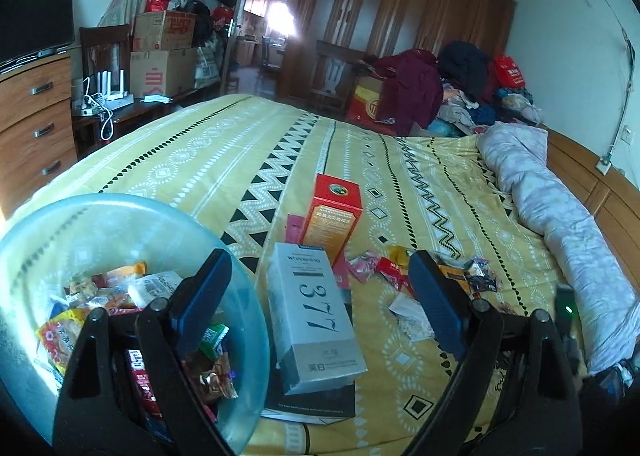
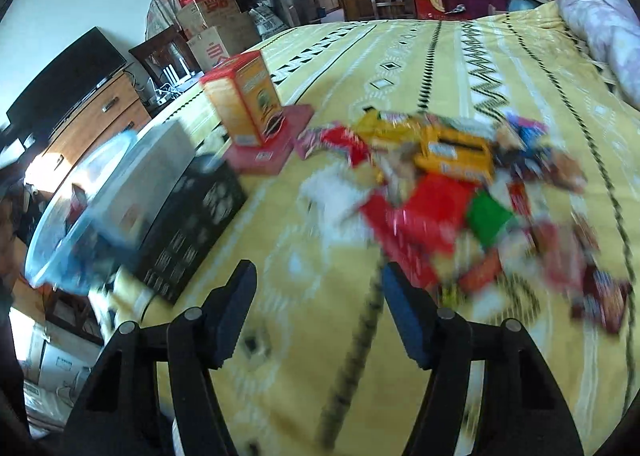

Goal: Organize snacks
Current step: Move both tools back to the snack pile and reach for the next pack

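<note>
Left wrist view: both grippers gape empty, grey box and orange carton between bowl and snacks.

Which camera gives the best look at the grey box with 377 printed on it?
The left wrist view. There the grey box lies sharp and close, its top face and the 377 print readable, resting on a black box beside the glass bowl. The right wrist view shows it only blurred, from the side, print unreadable.

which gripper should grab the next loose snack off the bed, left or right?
Right, probably. The right gripper is open, empty, with the loose snack pile just ahead. The left gripper, also open and empty, sits by the glass bowl, boxes ahead.
</note>
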Available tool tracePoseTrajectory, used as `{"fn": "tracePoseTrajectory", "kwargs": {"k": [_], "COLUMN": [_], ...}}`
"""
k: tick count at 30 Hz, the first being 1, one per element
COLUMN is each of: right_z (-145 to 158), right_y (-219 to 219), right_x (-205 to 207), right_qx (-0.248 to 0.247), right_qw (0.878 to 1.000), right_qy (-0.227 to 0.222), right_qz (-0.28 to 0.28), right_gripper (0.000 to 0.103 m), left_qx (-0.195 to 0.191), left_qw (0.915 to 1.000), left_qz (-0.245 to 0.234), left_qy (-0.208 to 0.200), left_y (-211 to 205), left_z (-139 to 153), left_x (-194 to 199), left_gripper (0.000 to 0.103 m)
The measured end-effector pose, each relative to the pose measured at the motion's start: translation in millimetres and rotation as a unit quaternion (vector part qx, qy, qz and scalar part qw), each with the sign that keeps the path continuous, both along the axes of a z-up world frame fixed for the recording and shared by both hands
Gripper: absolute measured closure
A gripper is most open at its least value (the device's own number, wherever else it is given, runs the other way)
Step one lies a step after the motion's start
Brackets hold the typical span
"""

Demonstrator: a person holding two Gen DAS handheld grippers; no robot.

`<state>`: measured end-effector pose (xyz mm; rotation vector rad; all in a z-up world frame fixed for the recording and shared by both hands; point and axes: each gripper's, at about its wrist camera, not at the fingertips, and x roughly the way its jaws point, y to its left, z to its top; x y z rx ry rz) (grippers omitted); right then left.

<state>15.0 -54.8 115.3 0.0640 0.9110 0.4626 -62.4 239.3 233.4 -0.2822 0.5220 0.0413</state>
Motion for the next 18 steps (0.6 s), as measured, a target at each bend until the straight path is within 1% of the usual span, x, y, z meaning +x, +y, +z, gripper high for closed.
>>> {"fn": "tracePoseTrajectory", "kwargs": {"k": [3, 4, 5, 6, 7, 8, 9, 12, 14, 16, 17, 18], "right_z": [-9, -13, -17, -22, -25, -30, -35, -53, -63, -76, -87, -98], "right_y": [32, 46, 58, 72, 81, 92, 102, 121, 128, 137, 144, 149], "right_x": [61, 83, 104, 124, 140, 158, 175, 217, 237, 251, 257, 259], "right_qx": [-0.009, -0.017, -0.024, -0.033, -0.041, -0.047, -0.059, -0.08, -0.082, -0.078, -0.071, -0.071], "right_qw": [1.0, 0.999, 0.998, 0.996, 0.995, 0.994, 0.993, 0.991, 0.99, 0.988, 0.984, 0.98], "right_qy": [0.004, 0.008, 0.01, 0.014, 0.013, 0.013, 0.015, 0.023, 0.031, 0.047, 0.073, 0.092], "right_qz": [0.026, 0.044, 0.062, 0.077, 0.085, 0.096, 0.105, 0.106, 0.108, 0.127, 0.147, 0.162], "right_gripper": [0.035, 0.04, 0.051, 0.053, 0.057, 0.064, 0.066, 0.066, 0.066, 0.066, 0.057, 0.053], "left_qx": [0.001, 0.001, 0.001, 0.002, 0.002, 0.002, 0.001, -0.002, 0.0, 0.002, 0.002, 0.001], "left_qw": [0.9999, 0.9998, 0.9997, 0.9996, 0.9995, 0.9995, 0.9994, 0.9992, 0.9992, 0.9994, 0.9995, 0.9996], "left_qz": [0.015, 0.02, 0.023, 0.026, 0.029, 0.032, 0.034, 0.039, 0.038, 0.032, 0.029, 0.026], "left_qy": [-0.006, -0.007, -0.008, -0.008, -0.007, -0.005, -0.002, 0.006, 0.008, 0.009, 0.01, 0.012], "left_y": [9, 11, 11, 13, 17, 20, 23, 28, 28, 25, 24, 22], "left_z": [3, 3, 3, 2, 2, 0, -2, -8, -10, -11, -12, -13], "left_x": [0, 2, 2, 3, 5, 7, 9, 16, 19, 22, 22, 23], "left_gripper": [0.012, 0.012, 0.012, 0.011, 0.011, 0.01, 0.01, 0.01, 0.01, 0.01, 0.01, 0.01]}}
